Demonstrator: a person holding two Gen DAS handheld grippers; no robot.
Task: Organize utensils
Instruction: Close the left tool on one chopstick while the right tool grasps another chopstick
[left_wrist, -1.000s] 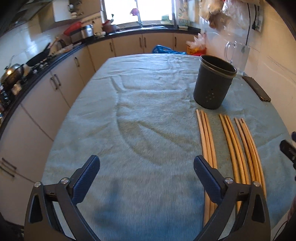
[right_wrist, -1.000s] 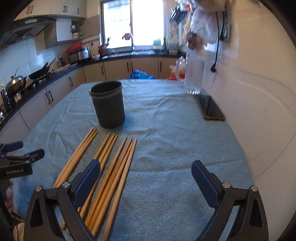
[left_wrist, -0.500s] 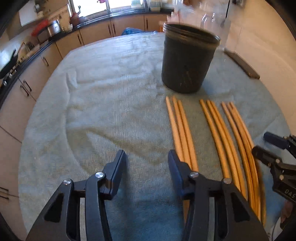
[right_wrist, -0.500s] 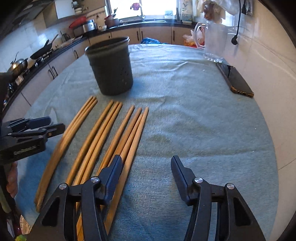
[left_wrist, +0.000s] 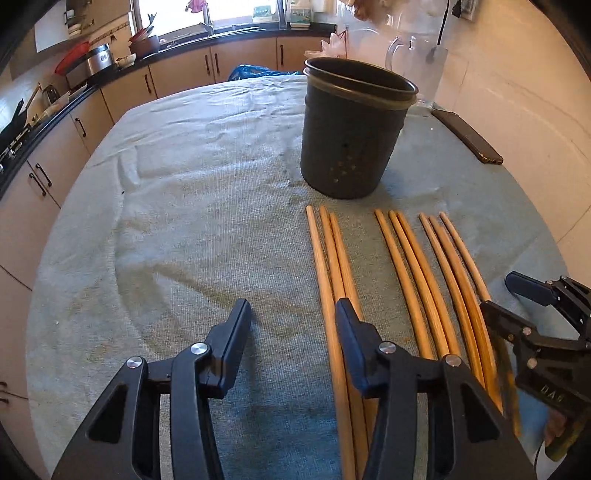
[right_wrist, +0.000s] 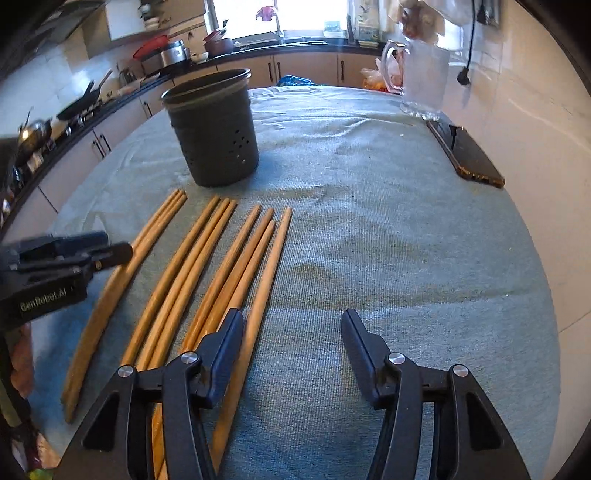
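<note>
Left wrist view shows we have moved closer and narrowed both hand-held grippers, left and right, still released and empty, over the chopsticks lying on the desk before the holder.

Table covered by grey-green towel cloth, wrinkled at far end. On it: dark holder upright, holes low in its wall; chopsticks in three bundles side by side just in front of holder, tips pointing at it. Phone flat at wall-side edge. Glass jug at far corner by wall, just beyond phone.
</note>
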